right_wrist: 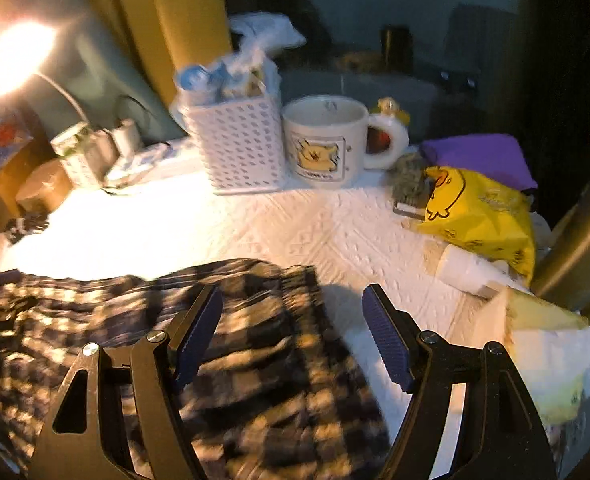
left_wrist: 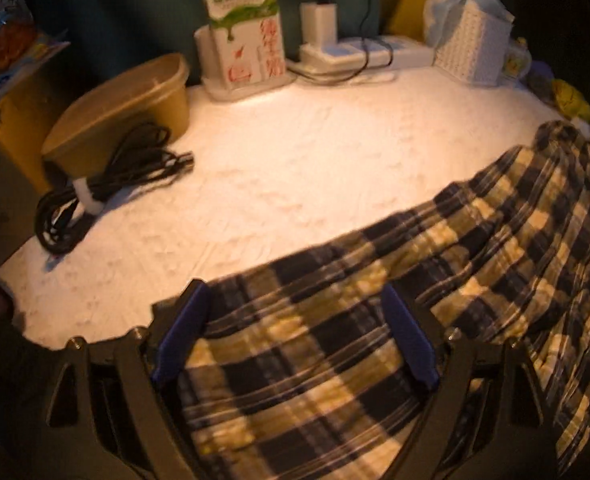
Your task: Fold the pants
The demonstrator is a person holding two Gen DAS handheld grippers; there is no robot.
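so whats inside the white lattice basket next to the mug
In the right wrist view, the white lattice basket beside the mug holds crumpled pale plastic wrapping and something blue poking above its rim. The walls and wrapping hide whatever sits deeper inside.

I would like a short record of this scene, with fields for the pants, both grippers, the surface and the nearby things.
pants: plaid pants spread flat on the table, not yet folded
left gripper: left gripper open, over the pants, holds nothing
right gripper: right gripper open, over the pants' edge, holds nothing
surface: white textured cover
left side: coiled black cable by a brown tub
back: white basket beside a mug
right side: yellow bag
light: lamp on
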